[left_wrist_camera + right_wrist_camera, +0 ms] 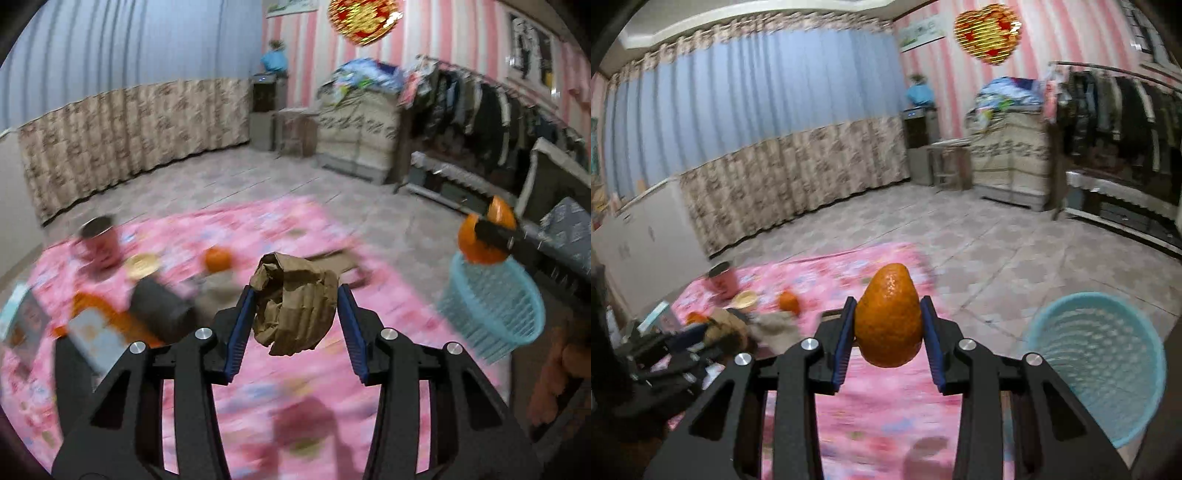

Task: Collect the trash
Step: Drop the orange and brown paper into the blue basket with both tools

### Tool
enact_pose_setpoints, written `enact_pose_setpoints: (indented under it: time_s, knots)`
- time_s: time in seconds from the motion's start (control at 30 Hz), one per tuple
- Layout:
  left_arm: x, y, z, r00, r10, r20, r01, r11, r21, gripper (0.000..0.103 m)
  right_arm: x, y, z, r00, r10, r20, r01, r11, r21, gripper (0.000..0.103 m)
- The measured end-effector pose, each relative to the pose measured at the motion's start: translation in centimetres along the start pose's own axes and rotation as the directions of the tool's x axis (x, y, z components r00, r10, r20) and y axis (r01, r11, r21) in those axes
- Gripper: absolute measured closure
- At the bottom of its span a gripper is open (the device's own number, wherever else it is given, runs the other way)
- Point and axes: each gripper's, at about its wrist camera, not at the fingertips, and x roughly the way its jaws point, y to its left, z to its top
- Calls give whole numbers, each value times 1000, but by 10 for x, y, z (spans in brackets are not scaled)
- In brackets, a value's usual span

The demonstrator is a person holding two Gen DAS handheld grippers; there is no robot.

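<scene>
Both tools are loaded, the left tool (295, 314) pinching crumpled brown paper (295, 302) and the right tool (888, 325) an orange peel (888, 317), so carry each squarely above the blue basket (1108, 362) beside the pink mat (871, 413) before releasing.

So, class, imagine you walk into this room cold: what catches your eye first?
Probably the bright orange peel clamped in the right gripper, with the light blue basket on the floor to its right. Next, the crumpled brown paper held in the left gripper above the pink mat.
</scene>
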Motion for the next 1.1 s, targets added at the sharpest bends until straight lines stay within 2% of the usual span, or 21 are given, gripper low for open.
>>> enact_pose_setpoints:
  time_s: [0.1,0.17,0.3,0.43,0.57,0.63,0.83,0.9,0.97,1.1]
  knots:
    - [14,-45,12,995,-102,15,102,995,-15,59,-16,-56,2,990,-142,-19,142,990,8,68]
    - [31,-80,19,979,-204,0,204,978,-36,59,-26,-81,1,981,-194,-26,195,980,35,68]
    - [62,-135,22,963,-270,-28,270,963,-1,59,-43,-127,-5,967,-253,-28,254,962,96,68]
    - [82,-187,12,936,-345,-64,349,935,63,59,-43,-154,-13,962,-269,-47,273,948,165,68]
    - [98,-215,5,933,-346,-100,355,930,99,59,-35,-163,-20,959,-276,-70,284,943,171,68]
    - [102,-219,2,935,-338,-106,350,930,116,59,-38,-167,-21,957,-279,-76,288,942,173,68]
    - [110,-224,-4,920,-367,-136,381,918,105,57,-43,-169,-20,958,-279,-64,286,941,183,66]
    - [110,-229,-2,919,-370,-135,385,915,117,54,-42,-172,-21,948,-312,-63,319,928,193,61]
    - [109,-229,-1,925,-359,-127,374,918,129,50,-47,-173,-22,942,-332,-46,335,920,206,49]
    - [110,-224,1,917,-378,-126,391,914,108,44,-55,-171,-17,947,-320,-10,314,920,233,46]
